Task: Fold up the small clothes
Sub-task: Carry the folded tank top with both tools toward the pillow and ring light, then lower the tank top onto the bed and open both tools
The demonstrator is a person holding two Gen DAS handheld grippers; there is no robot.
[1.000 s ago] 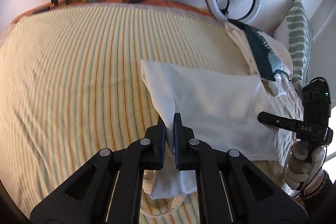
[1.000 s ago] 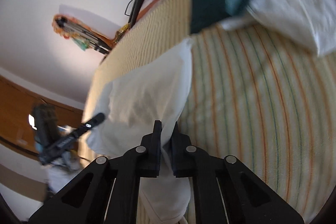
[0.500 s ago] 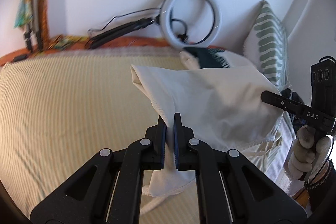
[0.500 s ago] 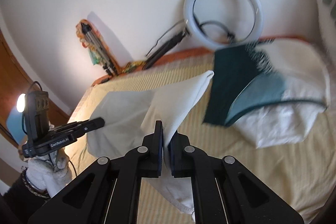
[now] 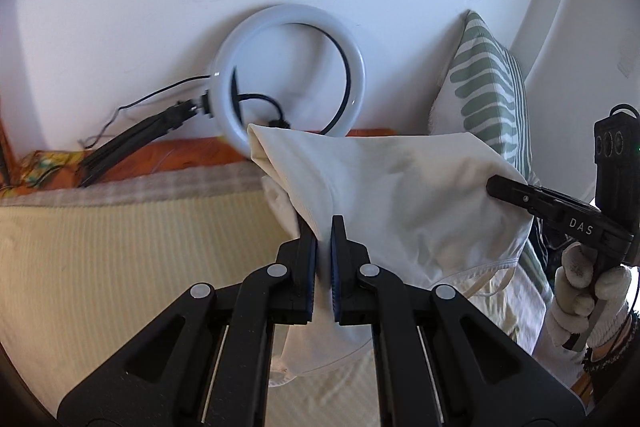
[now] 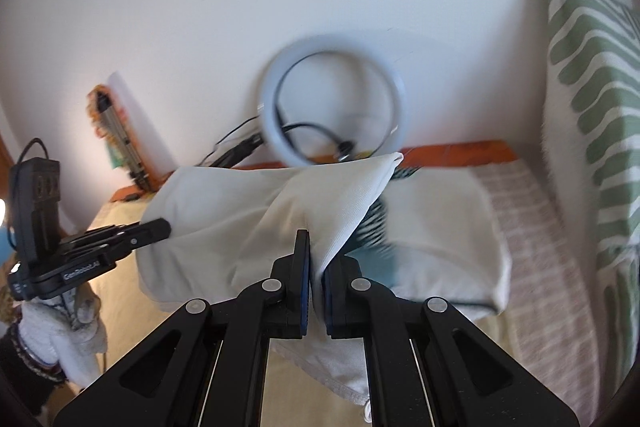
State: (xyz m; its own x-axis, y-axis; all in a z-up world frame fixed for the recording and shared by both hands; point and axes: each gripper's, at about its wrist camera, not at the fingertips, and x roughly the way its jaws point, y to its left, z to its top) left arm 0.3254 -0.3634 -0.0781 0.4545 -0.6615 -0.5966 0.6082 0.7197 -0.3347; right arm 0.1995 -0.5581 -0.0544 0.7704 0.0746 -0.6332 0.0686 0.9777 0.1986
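Observation:
A cream-white small garment (image 5: 400, 195) hangs in the air between my two grippers, lifted off the striped bed (image 5: 120, 235). My left gripper (image 5: 324, 227) is shut on its left edge. My right gripper (image 6: 316, 247) is shut on the other edge of the garment (image 6: 248, 219). The right gripper also shows at the right of the left wrist view (image 5: 520, 195). The left gripper shows at the left of the right wrist view (image 6: 152, 229). Part of the cloth droops below the fingers.
A white ring light (image 5: 288, 75) on a black arm leans on the wall behind the bed. A green-patterned pillow (image 5: 492, 95) stands at the right. A pile of other clothes, white and teal (image 6: 432, 231), lies beyond the garment.
Both grippers have risen and tilted up with the garment. It lay partly on the bed a second ago and now hangs clear, stretched between them. The wall fills the view.

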